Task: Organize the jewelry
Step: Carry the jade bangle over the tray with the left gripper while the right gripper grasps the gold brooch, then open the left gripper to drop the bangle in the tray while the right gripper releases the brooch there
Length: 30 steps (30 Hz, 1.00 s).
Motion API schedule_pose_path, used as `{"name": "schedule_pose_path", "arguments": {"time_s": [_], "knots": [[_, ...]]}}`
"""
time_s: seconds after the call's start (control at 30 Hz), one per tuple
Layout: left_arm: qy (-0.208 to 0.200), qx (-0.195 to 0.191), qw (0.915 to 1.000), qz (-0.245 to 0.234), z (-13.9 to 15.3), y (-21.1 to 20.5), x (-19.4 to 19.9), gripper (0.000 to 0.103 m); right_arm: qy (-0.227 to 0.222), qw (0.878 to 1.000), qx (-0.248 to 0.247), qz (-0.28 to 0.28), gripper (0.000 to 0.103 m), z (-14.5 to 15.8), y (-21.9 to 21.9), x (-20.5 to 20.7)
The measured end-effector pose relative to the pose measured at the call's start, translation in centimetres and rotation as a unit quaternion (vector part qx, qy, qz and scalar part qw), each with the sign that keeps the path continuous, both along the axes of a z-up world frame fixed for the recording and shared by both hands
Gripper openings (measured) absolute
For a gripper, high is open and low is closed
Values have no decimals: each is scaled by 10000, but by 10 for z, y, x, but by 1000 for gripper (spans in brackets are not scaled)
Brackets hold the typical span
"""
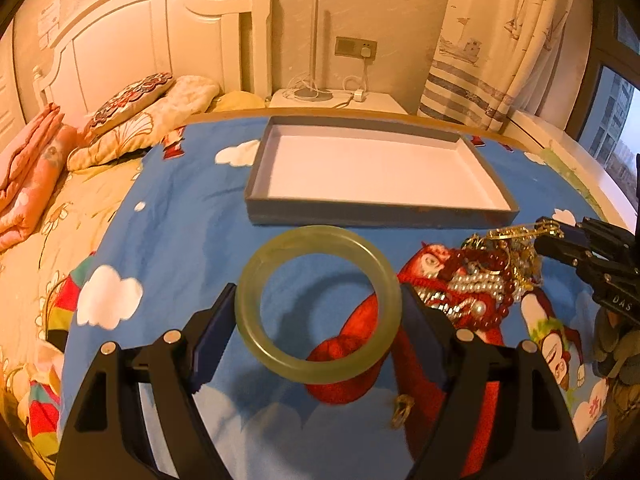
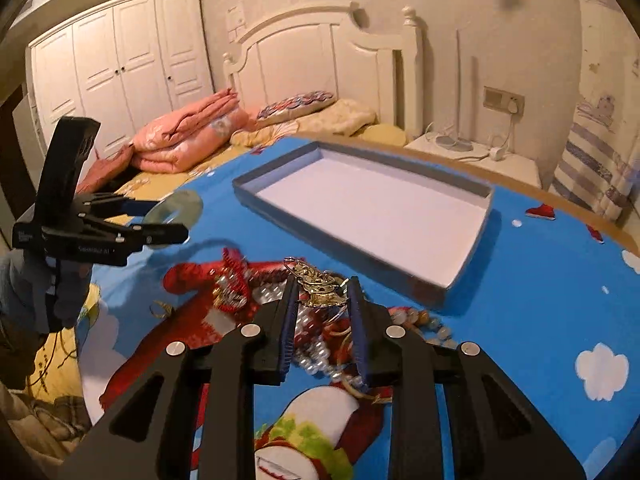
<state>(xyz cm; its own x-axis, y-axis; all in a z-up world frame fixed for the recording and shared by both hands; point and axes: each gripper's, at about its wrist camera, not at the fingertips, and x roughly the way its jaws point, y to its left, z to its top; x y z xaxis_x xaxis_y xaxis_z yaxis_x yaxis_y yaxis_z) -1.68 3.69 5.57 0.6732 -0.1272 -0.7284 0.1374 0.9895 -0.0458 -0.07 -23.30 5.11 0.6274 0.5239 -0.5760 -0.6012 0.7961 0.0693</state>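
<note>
Now my left gripper (image 1: 318,304) pinches the green bangle (image 1: 318,304), my right gripper (image 2: 322,300) pinches a gold chain (image 2: 318,286) above the pile (image 2: 320,344); carry both steadily to the tray (image 1: 256,184) at twelve o'clock.

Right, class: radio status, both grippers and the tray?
Left gripper shut on bangle. Right gripper shut on gold chain. Tray bare, path clear.

tray (image 1: 376,216) lies behind the jewelry pile (image 1: 488,280), on the bedspread (image 1: 192,216).
</note>
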Motion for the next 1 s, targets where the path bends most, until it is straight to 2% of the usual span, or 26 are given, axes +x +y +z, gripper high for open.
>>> {"name": "schedule_pose_path", "arguments": {"time_s": [0.2, 0.37, 0.7, 0.87, 0.9, 0.97, 1.0], "knots": [[-18, -184, 9998, -85, 8, -9, 31, 78, -62, 9982, 273, -537, 25, 11, -9, 30], [35, -273, 9996, -99, 11, -16, 70, 78, 125, 9958, 347, -839, 25, 5, -7, 62], [372, 13, 9993, -35, 2, -40, 158, 78, 370, 9905, 453, -1243, 25, -6, 7, 109], [519, 299, 9982, 33, -3, -46, 186, 78, 487, 9902, 237, -1288, 26, -13, 18, 130], [589, 369, 9976, 56, -6, -47, 192, 78, 592, 9893, 109, -1329, 29, -17, 21, 134], [806, 471, 9956, 97, -17, -47, 203, 79, 702, 9881, -18, -1366, 44, -21, 24, 136], [858, 454, 9952, 129, -20, -44, 204, 79, 673, 9886, 4, -1345, 60, -20, 22, 132]]}}
